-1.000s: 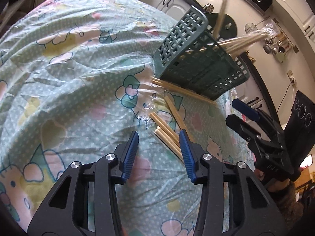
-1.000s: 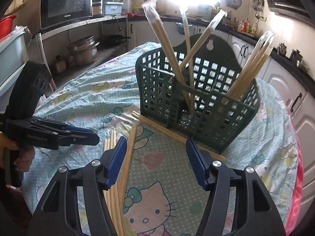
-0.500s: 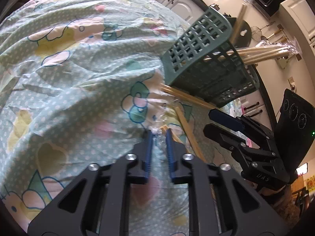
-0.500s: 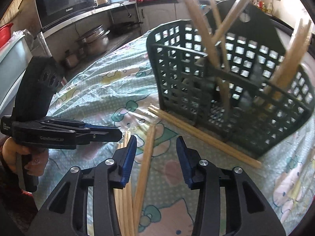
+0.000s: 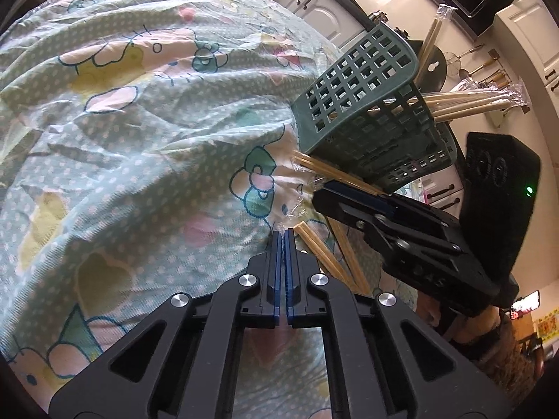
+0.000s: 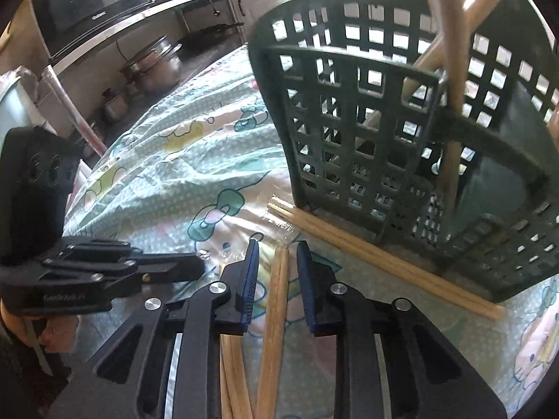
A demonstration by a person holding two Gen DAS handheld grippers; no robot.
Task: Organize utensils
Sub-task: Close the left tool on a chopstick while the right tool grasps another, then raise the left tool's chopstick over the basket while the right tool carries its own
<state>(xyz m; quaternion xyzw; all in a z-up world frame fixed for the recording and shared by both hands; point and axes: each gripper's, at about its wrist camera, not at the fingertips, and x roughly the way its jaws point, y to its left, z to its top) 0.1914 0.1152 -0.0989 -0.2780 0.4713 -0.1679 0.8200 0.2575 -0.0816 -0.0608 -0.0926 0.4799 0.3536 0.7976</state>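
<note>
A green plastic lattice basket [image 5: 363, 111] [image 6: 394, 146] stands on the patterned tablecloth and holds several wrapped wooden chopstick pairs [image 5: 471, 103]. More wrapped pairs lie loose on the cloth in front of it. My left gripper [image 5: 282, 235] is shut, pinching the clear plastic wrapper end [image 5: 281, 224] of a loose pair [image 5: 316, 249]. My right gripper [image 6: 277, 255] is open, its fingers either side of another loose chopstick pair [image 6: 276, 307] on the cloth. The right gripper also shows in the left wrist view [image 5: 353, 202].
One chopstick pair [image 6: 380, 262] lies along the basket's base. The cloth [image 5: 139, 139] is wrinkled. A counter with a microwave [image 6: 91, 3] and pots [image 6: 157, 66] lies beyond the table; cabinets [image 5: 314, 10] stand behind the basket.
My left gripper closed from open onto the wrapper end. My right gripper moved down and forward over a loose chopstick pair, narrowing around it.
</note>
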